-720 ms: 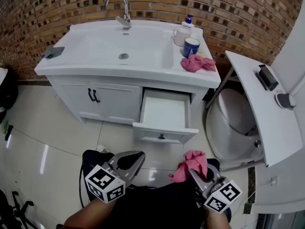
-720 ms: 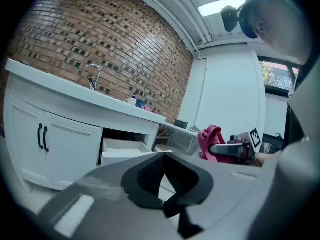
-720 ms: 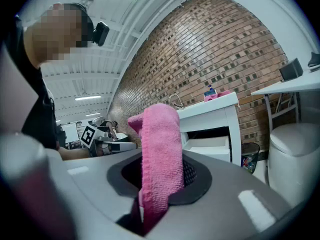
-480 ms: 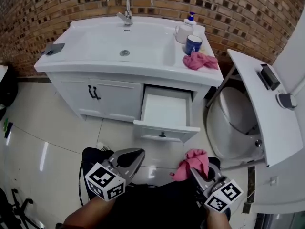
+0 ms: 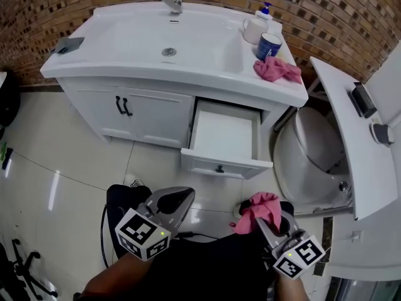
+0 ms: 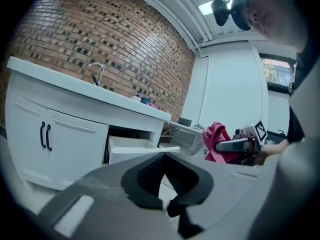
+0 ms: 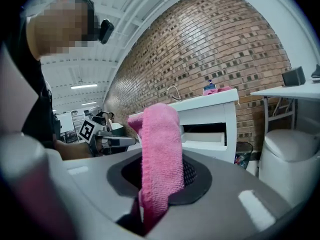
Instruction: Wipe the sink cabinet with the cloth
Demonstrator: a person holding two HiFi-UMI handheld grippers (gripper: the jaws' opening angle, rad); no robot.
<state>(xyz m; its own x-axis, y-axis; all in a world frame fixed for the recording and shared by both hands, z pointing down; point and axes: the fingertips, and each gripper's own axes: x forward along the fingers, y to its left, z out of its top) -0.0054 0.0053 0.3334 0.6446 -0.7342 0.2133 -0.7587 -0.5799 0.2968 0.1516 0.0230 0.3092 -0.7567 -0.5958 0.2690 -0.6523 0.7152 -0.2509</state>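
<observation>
Left hand-held gripper (image 5: pixel 180 199): clenched, jaw tips together, nothing between them. It sits low over the floor, in front of the sink cabinet (image 5: pixel 156 115) and well apart from it.

Right hand-held gripper (image 5: pixel 270 223): grasping the pink cloth (image 7: pixel 159 154). The cloth is pinched between the jaws and stands up past their tips in a bunched fold. Also in front of the cabinet and well apart from it, facing its right end.

Tiled floor (image 5: pixel 69 168): glossy, lies between both grippers and the cabinet.

Drawer (image 5: pixel 224 137): on the cabinet's right half, pulled out; interior white, nothing seen inside. Two doors with dark handles (image 5: pixel 123 107) on the cabinet's left half, both shut.

Worktop (image 5: pixel 125 68) over the cabinet: white, basin in the middle. At its right end lie a second pink cloth (image 5: pixel 276 69), a blue mug (image 5: pixel 268 45) just behind that, and a soap dispenser (image 5: pixel 257 27) beside the mug. Tap (image 5: pixel 174 2) at the rear edge.

Toilet (image 5: pixel 307 155): right of the cabinet. Brick wall (image 5: pixel 56 11) behind the cabinet.
</observation>
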